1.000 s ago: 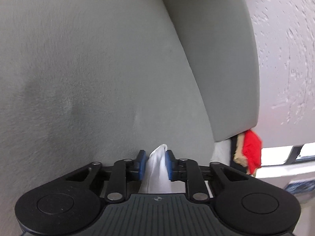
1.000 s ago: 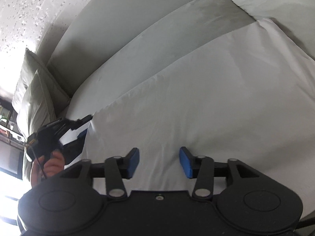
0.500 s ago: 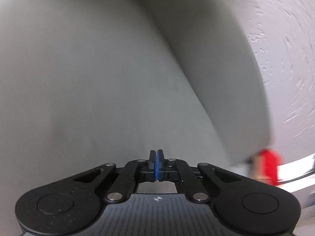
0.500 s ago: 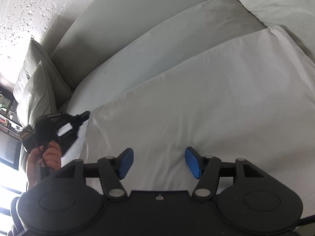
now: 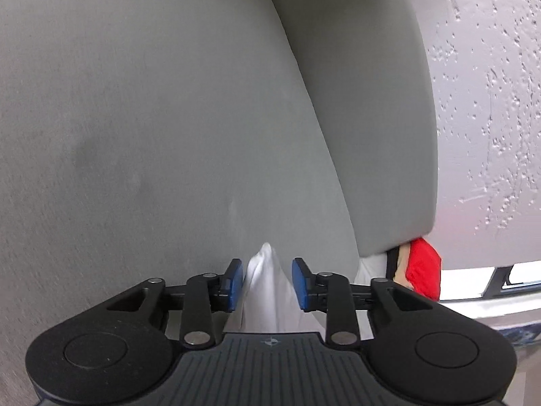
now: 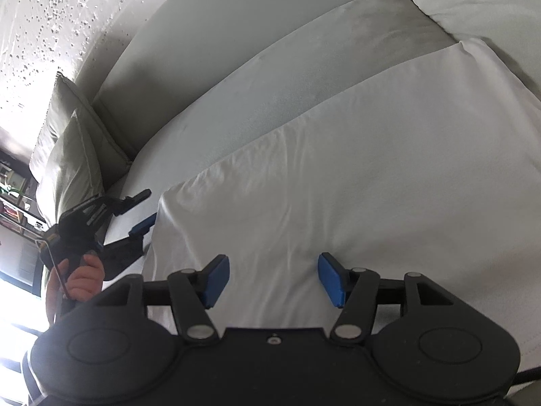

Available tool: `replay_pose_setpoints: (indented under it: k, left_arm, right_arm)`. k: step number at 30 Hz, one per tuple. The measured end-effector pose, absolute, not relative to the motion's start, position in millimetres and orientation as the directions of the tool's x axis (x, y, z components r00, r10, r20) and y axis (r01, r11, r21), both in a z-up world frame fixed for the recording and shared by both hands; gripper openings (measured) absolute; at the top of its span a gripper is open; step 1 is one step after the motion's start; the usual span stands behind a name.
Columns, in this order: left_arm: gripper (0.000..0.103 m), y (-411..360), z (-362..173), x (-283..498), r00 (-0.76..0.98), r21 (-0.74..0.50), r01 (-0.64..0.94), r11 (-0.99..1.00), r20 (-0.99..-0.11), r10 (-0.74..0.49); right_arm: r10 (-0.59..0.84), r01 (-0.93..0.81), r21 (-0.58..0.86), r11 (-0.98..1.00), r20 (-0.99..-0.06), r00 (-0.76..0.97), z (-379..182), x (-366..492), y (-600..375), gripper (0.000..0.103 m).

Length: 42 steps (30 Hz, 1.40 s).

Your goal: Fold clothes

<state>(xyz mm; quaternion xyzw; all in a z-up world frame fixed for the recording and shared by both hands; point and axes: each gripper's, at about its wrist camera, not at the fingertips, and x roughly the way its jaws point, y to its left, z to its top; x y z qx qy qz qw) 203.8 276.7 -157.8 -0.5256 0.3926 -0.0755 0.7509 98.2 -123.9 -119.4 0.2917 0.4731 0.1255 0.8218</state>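
Note:
A white garment (image 6: 355, 176) lies spread flat on the grey sofa seat (image 6: 304, 61). My right gripper (image 6: 274, 279) is open and hovers over its near part, pads apart, empty. My left gripper (image 5: 267, 282) is open with a corner of the white garment (image 5: 267, 291) standing between its blue pads, not pinched. In the right wrist view the left gripper (image 6: 142, 213) sits at the garment's left corner, held by a hand.
The sofa backrest (image 5: 355, 101) and seat cushion (image 5: 152, 118) fill the left wrist view. A red cloth (image 5: 422, 270) hangs past the sofa's end. A grey pillow (image 6: 71, 155) leans at the sofa's left arm. A textured wall (image 5: 490, 101) stands behind.
My left gripper was shut half a second ago and has opened around the garment's corner. My right gripper has opened a little wider and stays over the garment.

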Motion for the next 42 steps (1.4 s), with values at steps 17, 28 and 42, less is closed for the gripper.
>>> replay_pose_setpoints:
  k: [17, 28, 42]
  left_arm:
    - [0.024, 227.9, -162.9, 240.9, 0.603, -0.871, -0.224, 0.437, -0.477, -0.639]
    - [0.002, 236.4, -180.8, 273.5, 0.6, -0.878, -0.325, 0.351, -0.478, -0.641]
    - [0.002, 254.5, -155.4, 238.4, 0.697, -0.79, -0.429, 0.439, -0.598, -0.395]
  right_arm:
    - [0.497, 0.078, 0.618, 0.783, -0.695, 0.519, -118.8, 96.2, -127.1, 0.057]
    - [0.486, 0.078, 0.604, 0.793, -0.704, 0.518, -116.8, 95.1, -125.1, 0.057]
    - [0.481, 0.064, 0.593, 0.803, -0.706, 0.519, -114.9, 91.8, -126.1, 0.059]
